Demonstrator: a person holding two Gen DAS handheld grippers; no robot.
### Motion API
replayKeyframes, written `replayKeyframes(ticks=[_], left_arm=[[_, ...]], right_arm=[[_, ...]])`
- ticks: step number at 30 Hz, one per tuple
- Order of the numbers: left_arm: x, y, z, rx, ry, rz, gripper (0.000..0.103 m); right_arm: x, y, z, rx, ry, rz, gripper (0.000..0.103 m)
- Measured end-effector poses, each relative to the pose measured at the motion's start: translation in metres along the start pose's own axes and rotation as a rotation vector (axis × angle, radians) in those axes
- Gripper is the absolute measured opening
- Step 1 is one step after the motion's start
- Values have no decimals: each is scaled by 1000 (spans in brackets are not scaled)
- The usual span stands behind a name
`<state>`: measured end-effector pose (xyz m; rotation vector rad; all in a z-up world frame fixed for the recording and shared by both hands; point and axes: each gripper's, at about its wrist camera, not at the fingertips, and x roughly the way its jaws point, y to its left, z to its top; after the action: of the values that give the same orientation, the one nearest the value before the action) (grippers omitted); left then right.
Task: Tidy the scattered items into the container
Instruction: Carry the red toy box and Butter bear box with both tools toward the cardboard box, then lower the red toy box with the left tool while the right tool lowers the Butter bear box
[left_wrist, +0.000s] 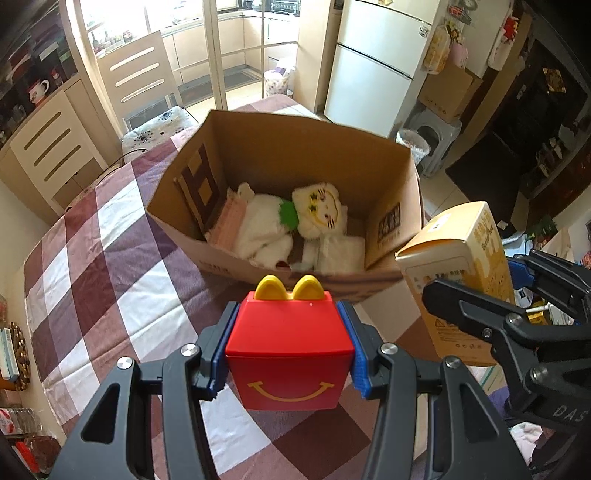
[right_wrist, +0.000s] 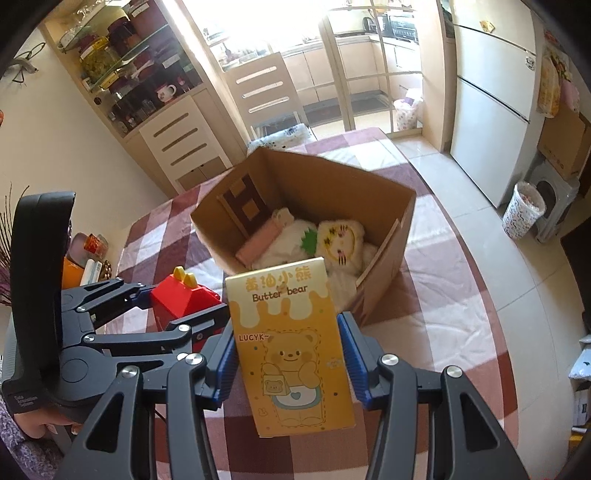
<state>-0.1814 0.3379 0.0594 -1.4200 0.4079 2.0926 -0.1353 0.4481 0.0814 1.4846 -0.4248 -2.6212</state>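
Observation:
In the left wrist view my left gripper (left_wrist: 290, 347) is shut on a red toy box (left_wrist: 288, 354) with yellow ears and a yellow smile, held above the tablecloth just short of the open cardboard box (left_wrist: 295, 147). My right gripper (right_wrist: 290, 354) is shut on a tall yellow "Butter bear" carton (right_wrist: 291, 343), held upright in front of the same cardboard box (right_wrist: 332, 177). Inside lie a white plush doll (right_wrist: 340, 240), a pink item (right_wrist: 258, 240) and a brown patterned card (right_wrist: 247, 206). Each gripper shows in the other's view, side by side: the right gripper (left_wrist: 476, 280) and the left gripper (right_wrist: 181, 302).
The checked tablecloth (left_wrist: 110, 258) covers the table; its right edge drops to a tiled floor (right_wrist: 480, 221). A chair (right_wrist: 266, 92) stands behind the box, with a cabinet (right_wrist: 177, 140) at left, a fridge (right_wrist: 491, 110) and a bin (right_wrist: 521, 214) at right. Small items (right_wrist: 88, 258) crowd the table's left edge.

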Motion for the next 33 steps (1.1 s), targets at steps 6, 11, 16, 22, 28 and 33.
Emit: replayKeyframes(ticks=[6,11,16,22,28,33], left_arm=[[-5,7,20,-20,-25,1,53],[-7,10,35,-26,-42,16,53],[-6,13,49,-36,-49,21,53],[0,17,73,-49,-58,0,53],[15,29,105,-84,-61,-72,53],[41,37,121,-114,-41,-100,53]], right_arm=[[2,2,23,-15,-24,19,51],[5,4,40,-28,-40,32,51],[7,0,55,-36,-54,38,51],[12,-8,72,-33,-71,41,51],[26,-20,94,-18,-77,29,51],[46,-26,108,4,-72,22,51]])
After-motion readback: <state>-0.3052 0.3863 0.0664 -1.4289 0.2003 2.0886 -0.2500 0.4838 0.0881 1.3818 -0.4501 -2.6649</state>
